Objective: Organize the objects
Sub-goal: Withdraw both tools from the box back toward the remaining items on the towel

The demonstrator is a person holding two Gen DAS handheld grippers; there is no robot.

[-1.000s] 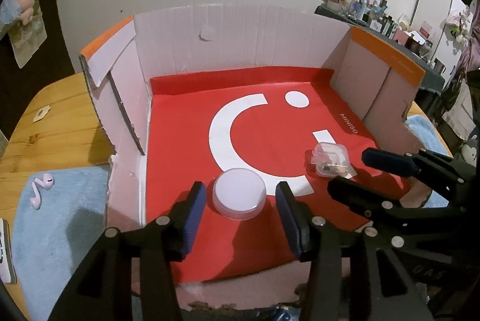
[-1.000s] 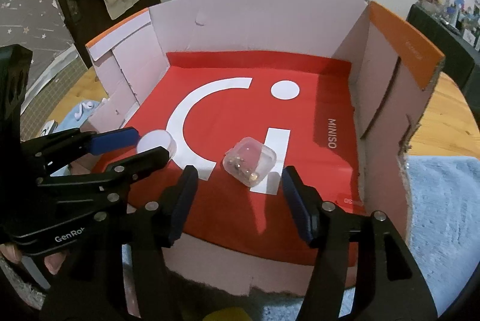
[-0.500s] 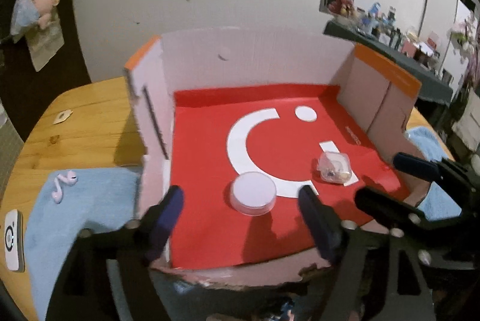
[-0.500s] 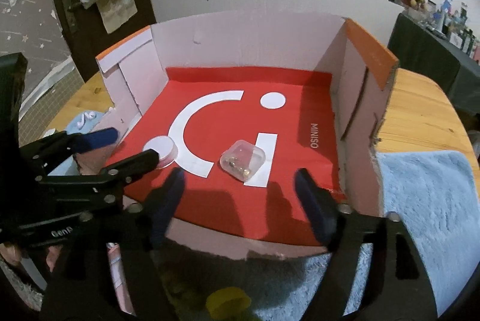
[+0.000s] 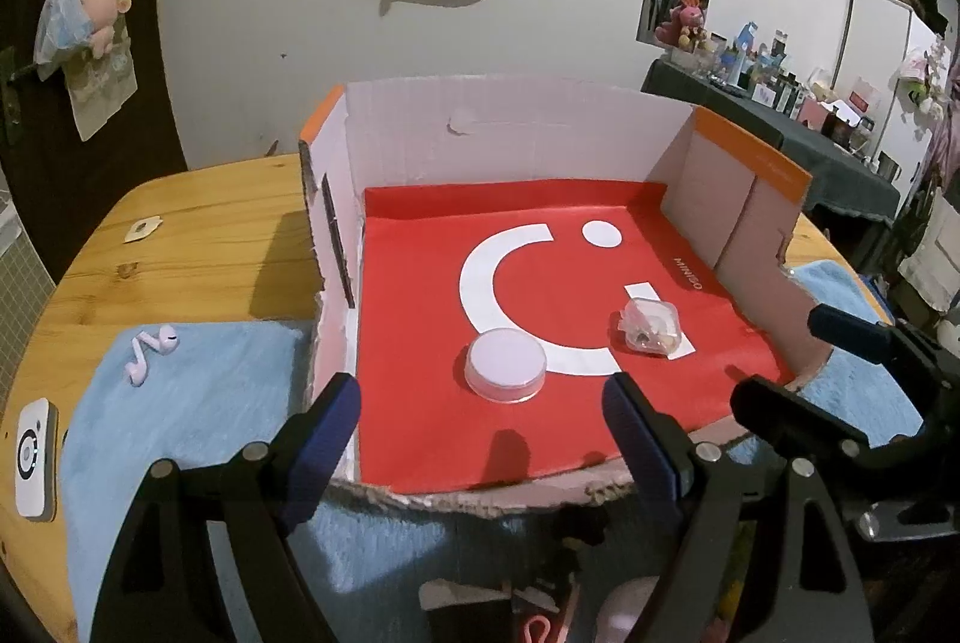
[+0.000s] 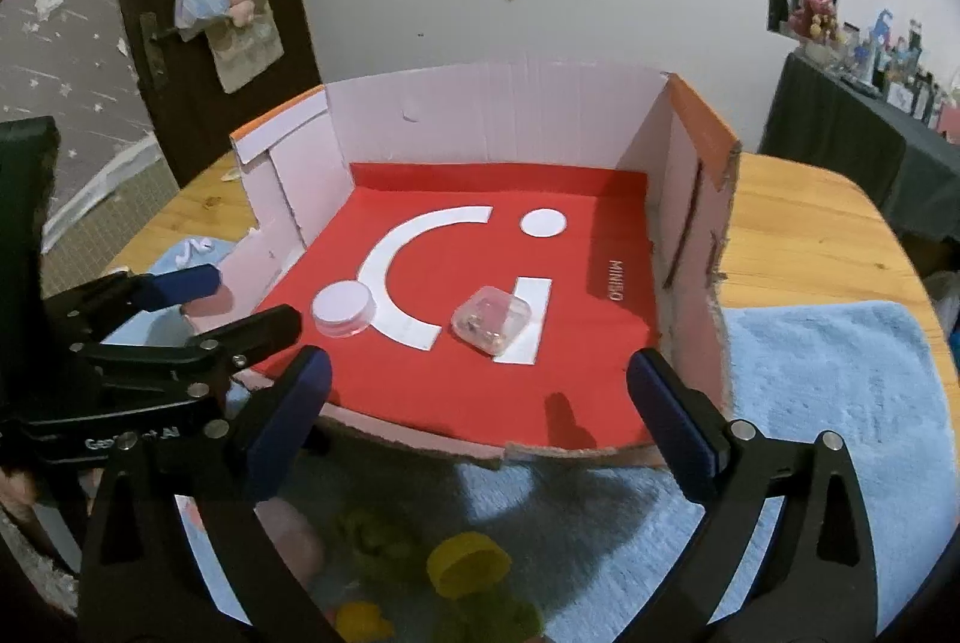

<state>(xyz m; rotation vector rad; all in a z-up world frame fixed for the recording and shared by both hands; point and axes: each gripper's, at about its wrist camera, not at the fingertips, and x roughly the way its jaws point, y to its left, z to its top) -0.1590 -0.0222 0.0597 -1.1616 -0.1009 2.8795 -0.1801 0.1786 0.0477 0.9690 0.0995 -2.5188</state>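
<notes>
While apart, round tin [image 5: 506, 365] inside box [image 5: 510, 132]

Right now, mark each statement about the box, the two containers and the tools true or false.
1. The round white-lidded container lies inside the cardboard box. True.
2. The clear square case sits outside the box on the blue towel. False: it lies on the box's red floor.
3. The left tool grips the round container. False: its jaws are apart, holding nothing.
4. The right tool holds nothing. True; its jaws are opening.
</notes>
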